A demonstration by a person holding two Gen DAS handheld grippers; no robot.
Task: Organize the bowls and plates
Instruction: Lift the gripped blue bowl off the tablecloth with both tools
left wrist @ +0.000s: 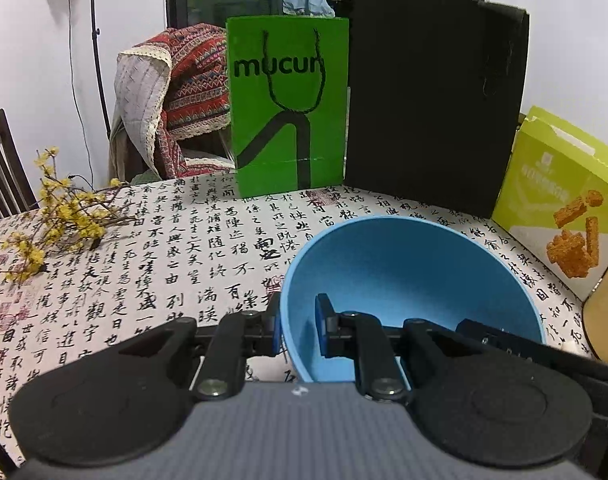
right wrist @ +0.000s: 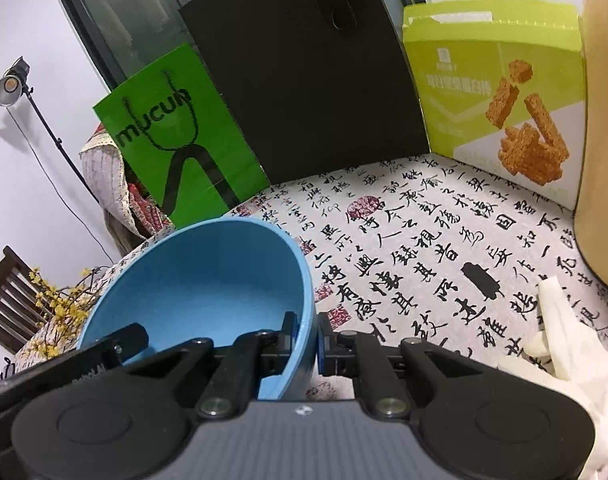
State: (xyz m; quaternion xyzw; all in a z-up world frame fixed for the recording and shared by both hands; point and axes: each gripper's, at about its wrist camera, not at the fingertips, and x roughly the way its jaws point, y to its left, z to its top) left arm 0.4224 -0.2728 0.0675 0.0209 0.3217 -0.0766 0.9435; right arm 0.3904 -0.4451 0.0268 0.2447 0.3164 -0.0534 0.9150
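Note:
A light blue bowl [left wrist: 404, 272] hangs above the table, held by both grippers on opposite sides of its rim. My left gripper [left wrist: 298, 330] is shut on the bowl's left wall, one pad outside and one inside. In the right wrist view the same blue bowl [right wrist: 200, 280] fills the lower left. My right gripper [right wrist: 307, 338] is shut on its right wall, again with a pad on each side. The other gripper's black finger shows at the bowl's far edge in each view. No plates are in sight.
The table carries a cloth printed with calligraphy [right wrist: 424, 264]. At the back stand a green paper bag [left wrist: 288, 104], a black bag [left wrist: 432, 96] and a lime snack box [right wrist: 500, 92]. Yellow flower twigs [left wrist: 60, 216] lie left. Crumpled white tissue [right wrist: 560, 344] lies right, beside a tan box [right wrist: 604, 120].

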